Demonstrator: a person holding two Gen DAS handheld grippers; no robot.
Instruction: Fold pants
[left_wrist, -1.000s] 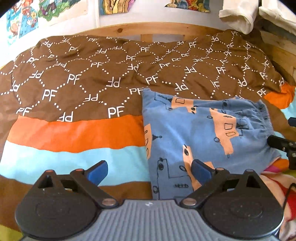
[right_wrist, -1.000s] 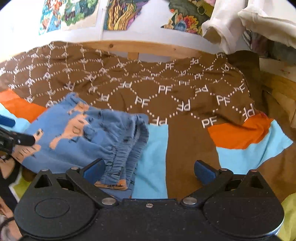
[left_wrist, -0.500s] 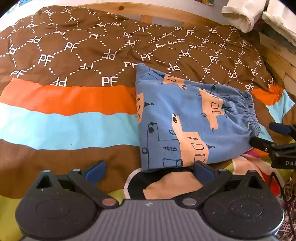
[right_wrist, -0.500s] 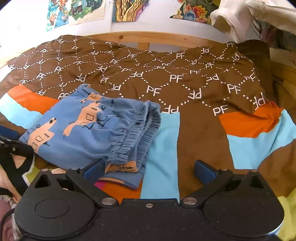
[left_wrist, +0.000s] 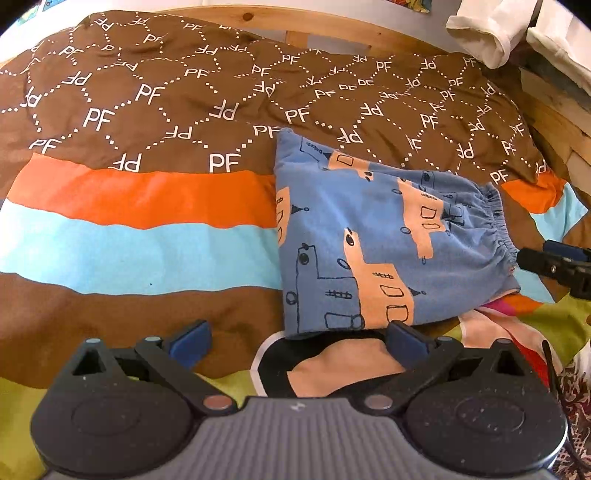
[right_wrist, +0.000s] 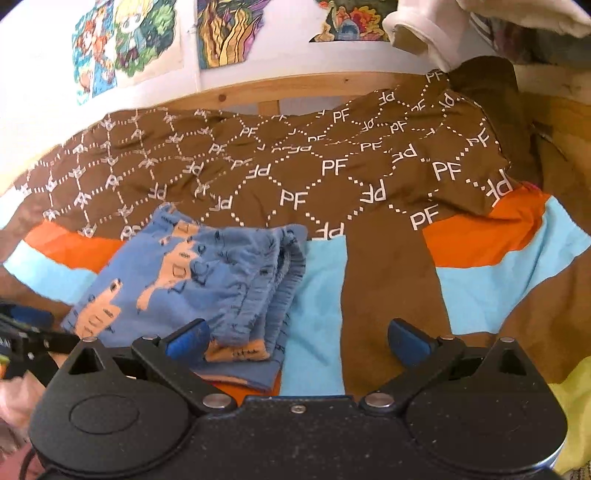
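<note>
The blue cotton pants with peach and black drawings (left_wrist: 373, 243) lie folded into a compact rectangle on the brown, orange and light-blue striped duvet printed with white "PF" letters (left_wrist: 147, 206), which covers the bed. Seen from the left wrist, the pants sit across the duvet's orange and light-blue stripes, their far corner reaching onto the brown lettered part and their near edge overhanging a patterned green, black and pink fabric (left_wrist: 332, 365). The gathered elastic waistband (left_wrist: 498, 225) forms the end of the pants away from the orange stripe's long run. The left tongs (left_wrist: 299, 338) hover just short of the pants' near edge, their blue pads wide apart and holding nothing. The right tongs (right_wrist: 299, 339) are likewise spread apart and empty, with one pad close beside the stacked waistband layers of the pants (right_wrist: 192, 273); whether it touches the cloth I cannot tell. In the left view the right tongs' tip (left_wrist: 554, 262) shows just beside the waistband. Beyond the pants runs the bed's pale wooden rail (right_wrist: 295, 85), with colourful drawings (right_wrist: 221, 33) on the white wall above it.
</note>
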